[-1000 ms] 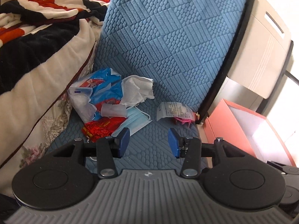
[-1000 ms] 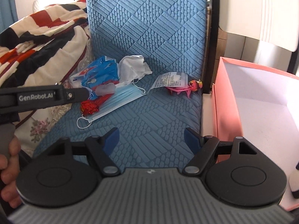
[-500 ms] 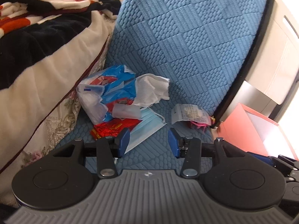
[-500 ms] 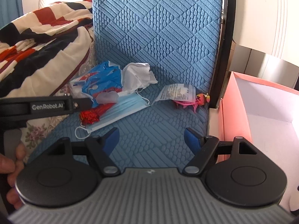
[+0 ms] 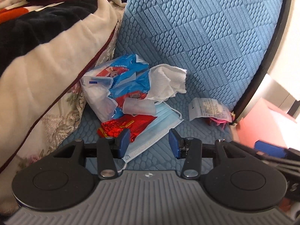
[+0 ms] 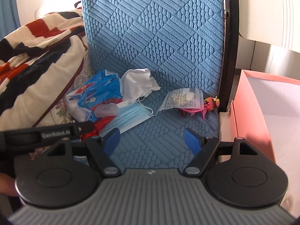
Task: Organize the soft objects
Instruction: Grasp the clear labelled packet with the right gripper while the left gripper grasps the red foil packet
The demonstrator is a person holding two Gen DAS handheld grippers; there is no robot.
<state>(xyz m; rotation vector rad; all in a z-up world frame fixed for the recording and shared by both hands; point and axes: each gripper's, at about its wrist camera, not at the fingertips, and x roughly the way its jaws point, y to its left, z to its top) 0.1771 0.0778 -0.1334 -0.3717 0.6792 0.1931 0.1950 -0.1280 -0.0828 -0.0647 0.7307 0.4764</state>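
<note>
On the blue quilted seat (image 5: 187, 131) lies a heap: a blue-and-white plastic bag (image 5: 121, 78), a crumpled white tissue (image 5: 165, 82), a red foil wrapper (image 5: 127, 123) and a light blue face mask (image 5: 155, 125). My left gripper (image 5: 149, 142) hovers open just in front of the mask's near corner, with nothing pressed between its pads. To the right, a printed clear packet (image 6: 181, 99) rests on a pink toy (image 6: 195, 110). My right gripper (image 6: 152, 141) stands wide open and empty over bare seat, short of the mask (image 6: 127, 120) and the packet.
A striped red, black and cream blanket (image 5: 37, 37) is piled along the left. An open pink box (image 6: 249, 112) with a white inside stands right of the seat. The seat's dark frame (image 6: 228, 56) rises between them. The left gripper's arm (image 6: 46, 133) crosses the right wrist view.
Both grippers have moved forward toward the heap, and the left one has come lower. The mask's corner now sits just ahead of the left fingers. Neither jaw width changed.
</note>
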